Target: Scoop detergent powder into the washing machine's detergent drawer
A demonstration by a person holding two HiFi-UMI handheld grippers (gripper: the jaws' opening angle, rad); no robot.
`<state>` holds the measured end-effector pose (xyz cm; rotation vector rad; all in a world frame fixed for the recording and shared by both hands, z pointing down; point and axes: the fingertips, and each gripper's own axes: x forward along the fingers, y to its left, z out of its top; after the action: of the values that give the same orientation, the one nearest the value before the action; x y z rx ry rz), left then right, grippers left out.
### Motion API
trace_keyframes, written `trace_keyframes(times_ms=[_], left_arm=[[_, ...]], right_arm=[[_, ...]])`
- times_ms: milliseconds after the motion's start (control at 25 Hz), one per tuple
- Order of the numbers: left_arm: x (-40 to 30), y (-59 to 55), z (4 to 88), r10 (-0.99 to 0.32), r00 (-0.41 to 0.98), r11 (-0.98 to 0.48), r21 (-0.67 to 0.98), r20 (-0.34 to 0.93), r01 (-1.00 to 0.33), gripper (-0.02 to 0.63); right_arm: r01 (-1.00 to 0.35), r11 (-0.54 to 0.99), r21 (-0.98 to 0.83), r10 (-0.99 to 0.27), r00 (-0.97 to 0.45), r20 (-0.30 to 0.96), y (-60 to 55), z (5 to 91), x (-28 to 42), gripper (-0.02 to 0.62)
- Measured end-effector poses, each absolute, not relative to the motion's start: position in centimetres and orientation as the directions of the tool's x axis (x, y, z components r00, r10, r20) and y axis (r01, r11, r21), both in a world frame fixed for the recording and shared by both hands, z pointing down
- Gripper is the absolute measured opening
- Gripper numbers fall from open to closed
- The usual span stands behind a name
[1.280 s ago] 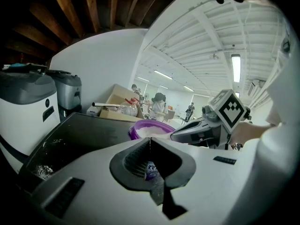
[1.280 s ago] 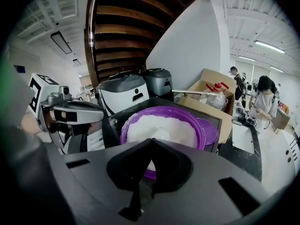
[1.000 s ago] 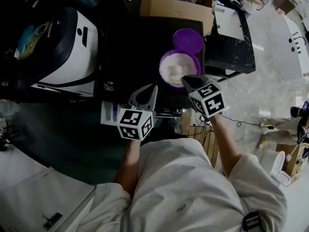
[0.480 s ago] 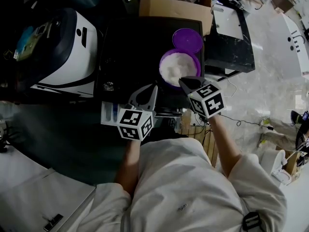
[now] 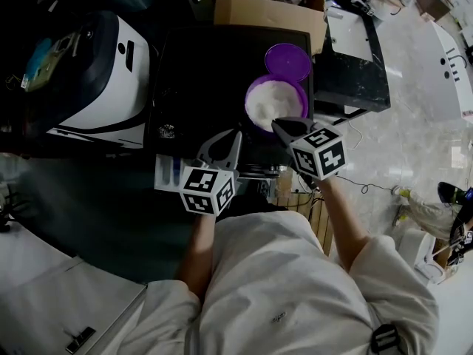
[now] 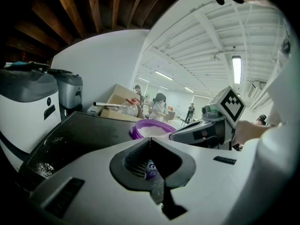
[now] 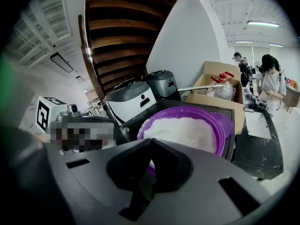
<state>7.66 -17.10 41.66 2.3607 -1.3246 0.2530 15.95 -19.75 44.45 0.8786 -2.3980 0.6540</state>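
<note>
A purple bowl (image 5: 273, 103) heaped with white powder stands on the black top (image 5: 199, 72), with its purple lid (image 5: 288, 61) just behind it. My right gripper (image 5: 276, 124) hovers at the bowl's near rim with its tips together; its own view looks straight onto the bowl (image 7: 187, 128). My left gripper (image 5: 236, 134) is at the black top's near edge, left of the bowl, and its tips also meet. Through the left gripper (image 6: 150, 139) opening a small purple printed thing (image 6: 150, 168) shows; I cannot tell whether it is gripped. A white part with blue inside (image 5: 168, 172) lies below the left gripper.
A white and black appliance (image 5: 96, 80) stands to the left of the black top. A cardboard box (image 5: 270, 12) with bottles sits behind it. A dark side table (image 5: 355, 58) is at the right, with cables on the pale floor. People stand far off.
My right gripper has edged slightly left along the bowl's near rim. The left gripper and the bowl have stayed put.
</note>
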Motion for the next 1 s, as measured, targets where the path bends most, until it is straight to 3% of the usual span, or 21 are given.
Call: trace_keyframes(times_ms=[1000], left_arm=[[8.0, -17.1, 41.2, -0.770, 0.534, -0.464, 0.267, 0.348, -0.844, 0.020]], right_arm=[[-0.651, 0.626, -0.429, -0.443, -0.750, 0.491, -19.6, 42.8, 15.0, 0.005]])
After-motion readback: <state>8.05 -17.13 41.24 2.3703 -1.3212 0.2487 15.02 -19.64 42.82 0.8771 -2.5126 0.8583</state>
